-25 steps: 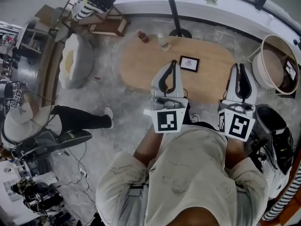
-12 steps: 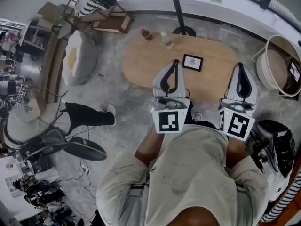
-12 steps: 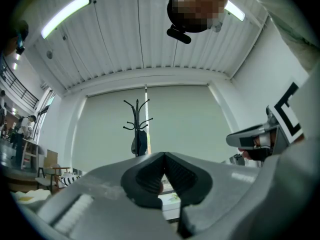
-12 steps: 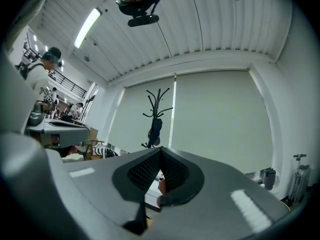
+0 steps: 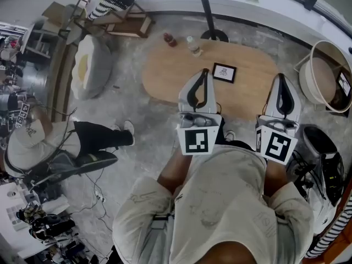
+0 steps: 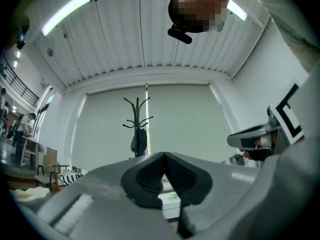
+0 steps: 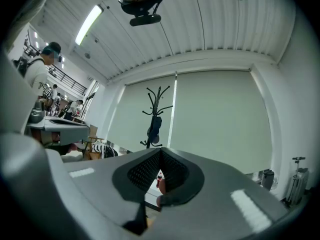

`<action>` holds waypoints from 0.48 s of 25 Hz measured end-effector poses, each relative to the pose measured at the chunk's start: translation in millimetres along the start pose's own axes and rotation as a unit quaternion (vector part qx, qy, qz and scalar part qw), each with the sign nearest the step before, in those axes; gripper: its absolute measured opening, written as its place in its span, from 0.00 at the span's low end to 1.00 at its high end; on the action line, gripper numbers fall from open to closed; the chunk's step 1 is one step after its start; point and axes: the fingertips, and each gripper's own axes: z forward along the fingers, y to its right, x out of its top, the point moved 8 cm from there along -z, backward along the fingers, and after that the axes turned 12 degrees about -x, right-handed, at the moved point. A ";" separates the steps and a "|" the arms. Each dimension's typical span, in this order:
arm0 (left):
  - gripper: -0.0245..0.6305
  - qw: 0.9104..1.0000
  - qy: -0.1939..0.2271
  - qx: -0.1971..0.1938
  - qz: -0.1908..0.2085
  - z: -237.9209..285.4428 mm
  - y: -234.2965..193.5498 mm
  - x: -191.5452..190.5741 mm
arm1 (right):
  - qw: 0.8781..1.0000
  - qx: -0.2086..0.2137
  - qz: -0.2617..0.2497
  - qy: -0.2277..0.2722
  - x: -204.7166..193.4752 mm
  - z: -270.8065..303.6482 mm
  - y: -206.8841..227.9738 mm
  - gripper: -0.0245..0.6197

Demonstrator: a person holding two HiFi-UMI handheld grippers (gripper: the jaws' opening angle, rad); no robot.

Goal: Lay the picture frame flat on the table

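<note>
The left gripper (image 5: 204, 75) and right gripper (image 5: 281, 79) are held shut, empty, above the near edge of the oval wooden table (image 5: 165, 73). The picture frame (image 5: 224, 72) is seen mid-table, bottles (image 5: 193, 47) at the far-left edge, and a coat stand (image 5: 211, 36) beyond.

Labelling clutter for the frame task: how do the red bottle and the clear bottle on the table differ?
Colour: the red bottle is dark red; the clear bottle is see-through with a pale cap. Place: the red bottle sits nearer the left end of the table; the clear bottle is closer to the picture frame. Shared: both are small, near the table's far edge, apart from each other and from the frame.
</note>
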 end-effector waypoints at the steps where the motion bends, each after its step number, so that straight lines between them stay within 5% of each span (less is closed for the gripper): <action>1: 0.04 1.000 0.001 0.000 0.000 1.6 -0.4 -0.1 | 1.000 0.000 -0.001 -0.001 -0.2 1.5 0.2 0.04; 12: 0.04 1.000 -0.001 -0.008 -0.004 13.5 1.6 -9.0 | 1.000 -0.015 0.004 0.000 -9.8 9.9 8.9 0.04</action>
